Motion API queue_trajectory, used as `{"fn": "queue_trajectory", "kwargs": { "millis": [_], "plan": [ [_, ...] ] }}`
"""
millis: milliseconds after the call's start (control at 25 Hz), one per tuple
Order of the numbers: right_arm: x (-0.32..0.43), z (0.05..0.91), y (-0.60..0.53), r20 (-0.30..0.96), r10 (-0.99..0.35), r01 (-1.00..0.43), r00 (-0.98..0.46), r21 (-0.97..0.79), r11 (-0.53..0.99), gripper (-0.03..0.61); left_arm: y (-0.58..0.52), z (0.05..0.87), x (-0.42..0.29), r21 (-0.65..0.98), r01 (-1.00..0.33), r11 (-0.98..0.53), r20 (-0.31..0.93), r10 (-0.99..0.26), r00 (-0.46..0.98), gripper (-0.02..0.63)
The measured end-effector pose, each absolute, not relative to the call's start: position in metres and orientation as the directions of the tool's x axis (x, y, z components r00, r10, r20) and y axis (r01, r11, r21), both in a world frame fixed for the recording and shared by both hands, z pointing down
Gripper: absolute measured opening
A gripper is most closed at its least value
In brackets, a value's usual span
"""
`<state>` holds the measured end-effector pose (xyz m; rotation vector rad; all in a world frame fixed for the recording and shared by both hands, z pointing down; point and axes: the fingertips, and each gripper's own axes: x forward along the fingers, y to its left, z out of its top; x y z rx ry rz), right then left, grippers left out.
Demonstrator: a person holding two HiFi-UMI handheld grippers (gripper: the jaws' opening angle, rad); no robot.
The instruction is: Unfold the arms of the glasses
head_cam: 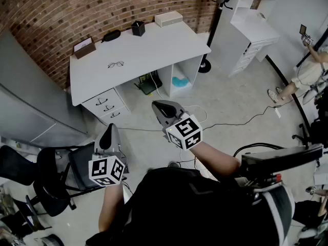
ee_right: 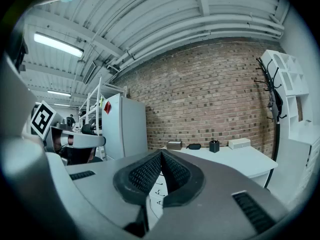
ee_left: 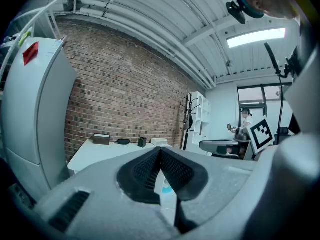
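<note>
A thin dark-framed pair of glasses [head_cam: 116, 64] lies on the white desk [head_cam: 154, 50] by the brick wall, far ahead of both grippers. My left gripper [head_cam: 108, 136] is held at the lower left over the floor, shut and holding nothing; its ribbed black pads [ee_left: 170, 166] meet at the tips. My right gripper [head_cam: 165, 106] is held further forward in mid-air, also shut with nothing between its pads [ee_right: 148, 174]. In both gripper views the desk [ee_left: 97, 151] [ee_right: 235, 159] shows a good way off; the glasses are too small to make out there.
On the desk's back edge stand a brown box [head_cam: 84, 47], a black glasses case [head_cam: 111, 35], a black pen cup [head_cam: 138, 28] and a white box [head_cam: 168, 18]. A grey cabinet [head_cam: 31, 101] is left, office chairs [head_cam: 51, 178] near me, white shelving [head_cam: 251, 19] and a person [head_cam: 307, 70] right.
</note>
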<state>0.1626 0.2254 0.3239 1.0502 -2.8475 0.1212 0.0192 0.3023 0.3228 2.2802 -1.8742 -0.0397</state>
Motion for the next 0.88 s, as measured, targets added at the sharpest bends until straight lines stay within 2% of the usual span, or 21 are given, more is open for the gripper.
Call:
{"fn": "queue_trajectory", "kwargs": {
  "millis": [880],
  "plan": [
    [0.127,0.320,0.243,0.112,-0.639,-0.647,-0.761,-0.068,0.759,0.009,0.317,0.333,-0.013,0.209,-0.962,-0.177,0.092,-0.975,0.200,0.008]
  ]
}}
